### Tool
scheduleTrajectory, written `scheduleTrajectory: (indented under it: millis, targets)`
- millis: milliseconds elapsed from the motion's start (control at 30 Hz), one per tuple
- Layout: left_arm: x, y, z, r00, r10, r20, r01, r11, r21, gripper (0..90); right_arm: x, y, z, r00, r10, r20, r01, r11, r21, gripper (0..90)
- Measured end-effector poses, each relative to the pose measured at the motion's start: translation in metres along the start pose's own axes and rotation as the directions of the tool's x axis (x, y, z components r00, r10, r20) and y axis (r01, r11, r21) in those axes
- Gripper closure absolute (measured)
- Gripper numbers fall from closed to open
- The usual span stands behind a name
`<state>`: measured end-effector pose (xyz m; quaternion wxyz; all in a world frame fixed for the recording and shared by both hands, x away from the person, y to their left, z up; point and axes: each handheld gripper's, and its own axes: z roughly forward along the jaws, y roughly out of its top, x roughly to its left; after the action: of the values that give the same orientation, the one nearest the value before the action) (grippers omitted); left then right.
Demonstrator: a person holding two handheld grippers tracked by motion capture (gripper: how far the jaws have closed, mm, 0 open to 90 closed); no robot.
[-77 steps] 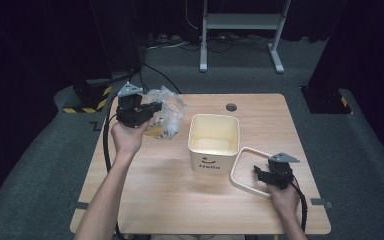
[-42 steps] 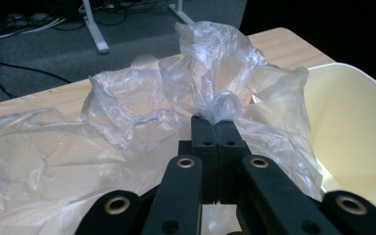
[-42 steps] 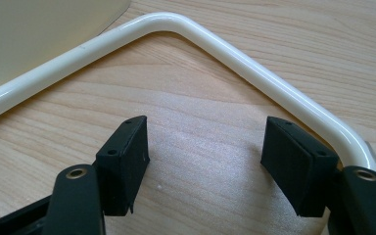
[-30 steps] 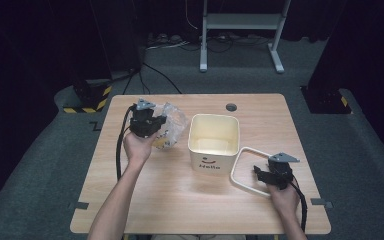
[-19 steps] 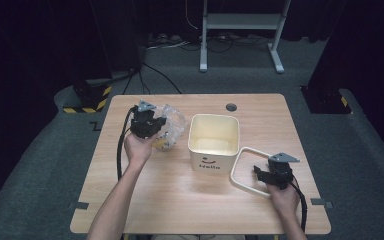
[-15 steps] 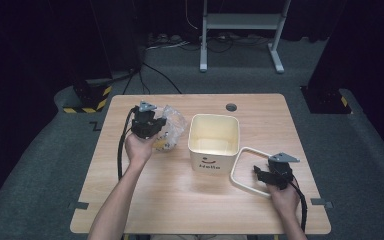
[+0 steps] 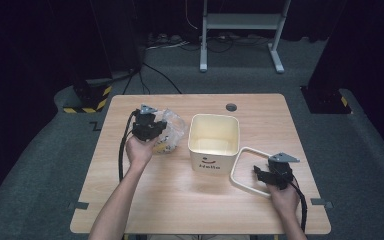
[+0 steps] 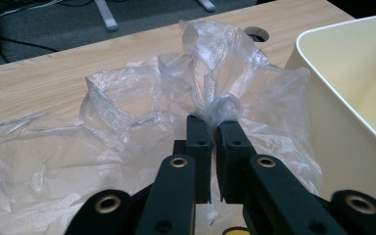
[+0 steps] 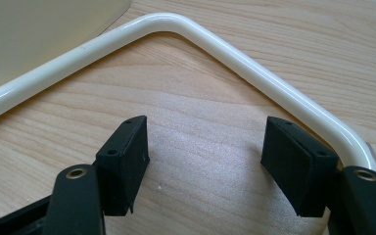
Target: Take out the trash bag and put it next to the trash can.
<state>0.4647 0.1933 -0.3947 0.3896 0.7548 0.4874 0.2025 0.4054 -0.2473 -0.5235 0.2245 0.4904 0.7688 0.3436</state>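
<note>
The wooden table (image 7: pixel 180 200) carries everything, and the cream square bin (image 7: pixel 214 142) with a smiley and "Hello" on its front stands open and empty-looking near the middle. Its white frame (image 7: pixel 245 167), a rounded rim-like loop, lies flat on the table just right of the bin; it is judged stiff, smooth and light, so it would slide rather than bend if nudged. The thing in hand is the clear plastic bag (image 8: pixel 142 122), crumpled on the table just left of the bin and touching or nearly touching its wall. It is judged very light, thin and limp, with no shape of its own; the film looks slick and easily torn if snagged, and it will drape and trail when lifted. Something yellow shows through the bag in the high view, but what it is cannot be told. The best hold is judged to be a gathered fold or bunched peak of film, not a flat single layer, which would slip out. The left gripper (image 8: pixel 213 126) is seen with its jaws almost pressed together on exactly such a twisted peak of the bag; the jaws have just been opening slightly, with the film between the tips, so the pinch is judged light. The right gripper (image 9: pixel 205 147) rests low over the table inside the corner of the frame, its jaws spread wide with only bare wood between them, and nothing is held.
</note>
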Motion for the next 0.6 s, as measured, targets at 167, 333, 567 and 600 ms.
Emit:
scheduleTrajectory:
  millis: [167, 333, 567, 600]
  targets:
    - [-0.002, -0.002, 0.001, 0.9999, -0.011, 0.004, 0.012, 0.9999, -0.003, 76.9, 0.0, 0.0, 0.0, 1.0, 0.0, 0.001, 0.0, 1.0, 0.001, 34.0]
    - [-0.003, -0.008, -0.003, 0.9992, -0.038, -0.007, 0.038, 0.9991, -0.018, 60.9, 0.0, 0.0, 0.0, 1.0, 0.0, 0.001, 0.0, 1.0, 0.001, 34.0]
    - [0.001, -0.013, -0.015, 0.998, -0.061, -0.014, 0.06, 0.996, -0.066, 50.3, 0.0, 0.0, 0.0, 1.0, 0.0, 0.0, 0.0, 1.0, 0.0, 34.0]
    - [0.001, -0.013, -0.017, 0.998, -0.063, -0.011, 0.062, 0.9955, -0.072, 49.2, 0.0, 0.0, 0.0, 1.0, 0.0, 0.0, 0.0, 1.0, 0.0, 34.0]
